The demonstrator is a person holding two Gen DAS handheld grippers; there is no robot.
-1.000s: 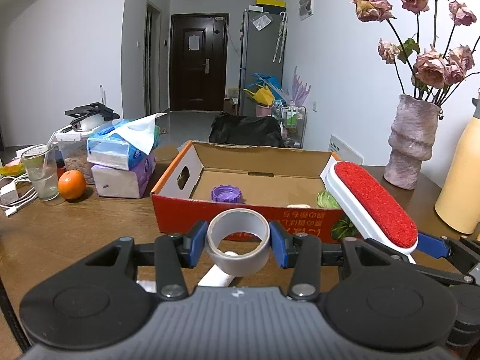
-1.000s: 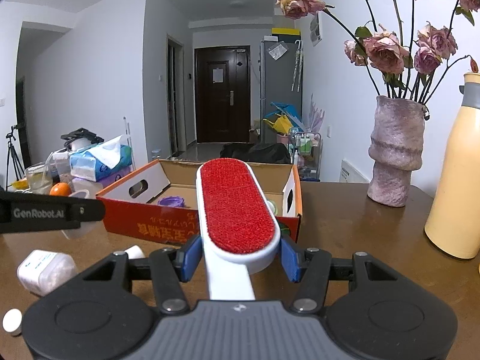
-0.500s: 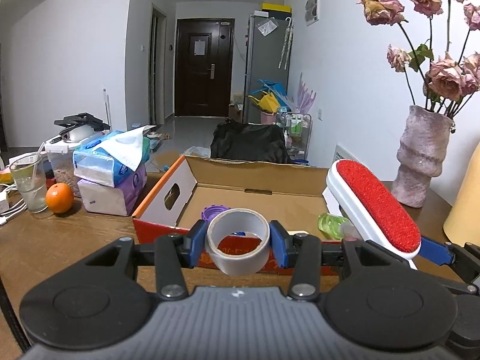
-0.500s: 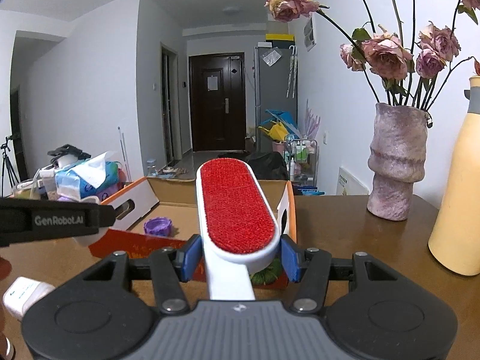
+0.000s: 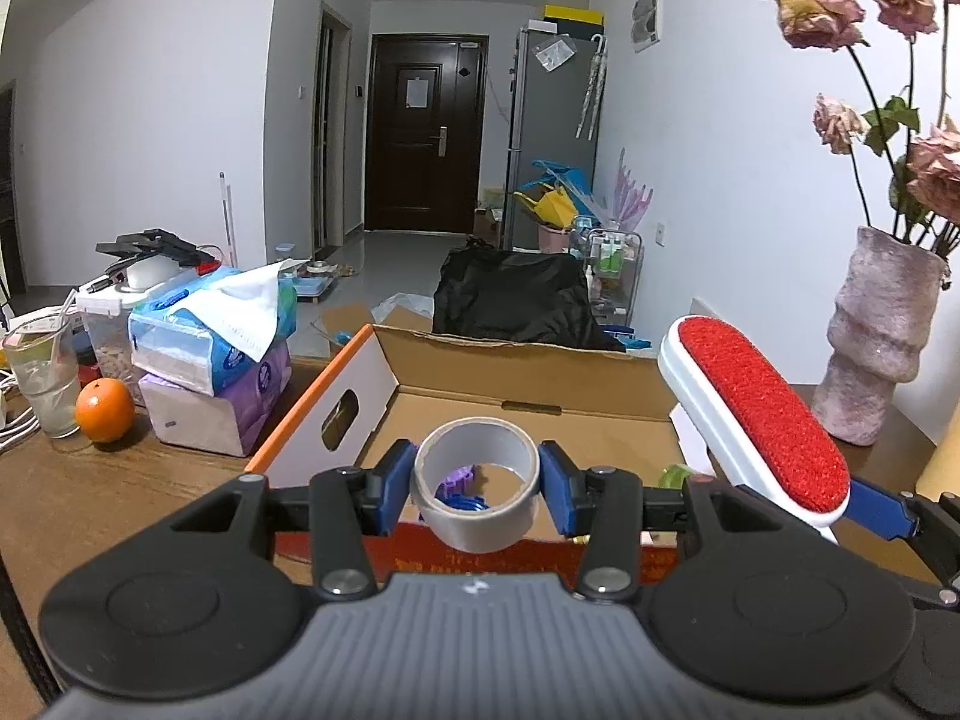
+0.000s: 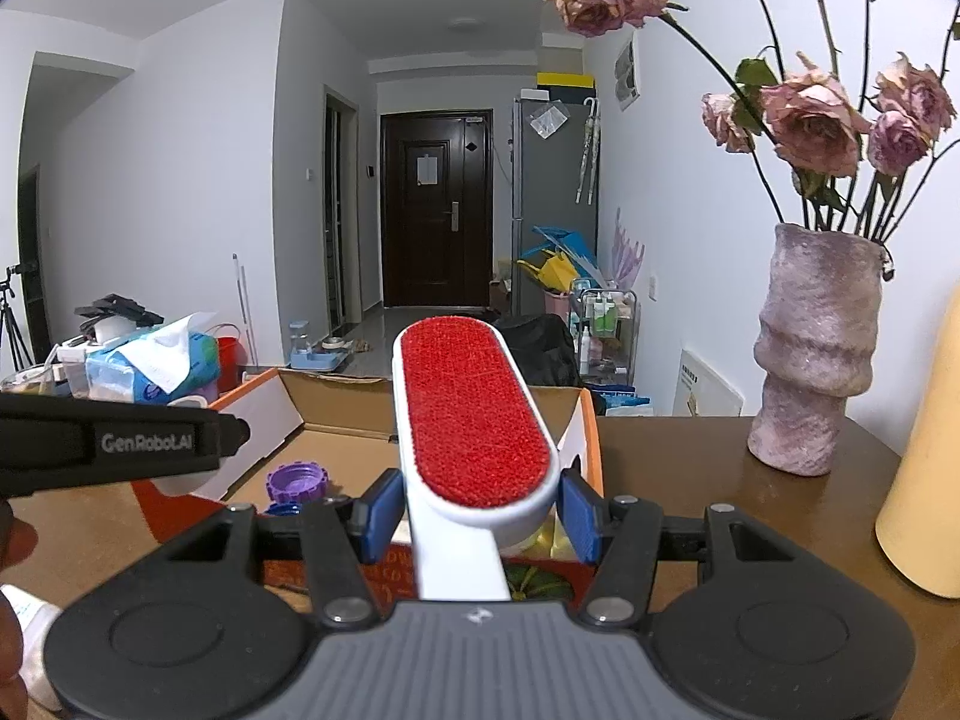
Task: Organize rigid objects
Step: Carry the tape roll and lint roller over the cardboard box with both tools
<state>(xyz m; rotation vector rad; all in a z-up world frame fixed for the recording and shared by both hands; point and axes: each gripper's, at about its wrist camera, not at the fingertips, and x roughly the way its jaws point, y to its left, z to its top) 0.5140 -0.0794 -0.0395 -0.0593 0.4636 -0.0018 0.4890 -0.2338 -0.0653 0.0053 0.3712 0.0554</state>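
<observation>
Tape roll (image 5: 474, 489) clamped in left gripper (image 5: 477, 487), lint brush (image 6: 474, 420) clamped in right gripper (image 6: 477, 510); both hover at cardboard box (image 5: 516, 372) near edge, box just ahead, brush axis pointing forward into it.

Left claw (image 5: 477, 483): ribbed grey housing, black linkage arms, silver screws, blue pads. Right claw (image 6: 480, 507): identical build. "GenRobot.AI" lettering on black side.

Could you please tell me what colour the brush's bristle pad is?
The lint brush has a red pad on a white body; clearest in the right wrist view.
</observation>
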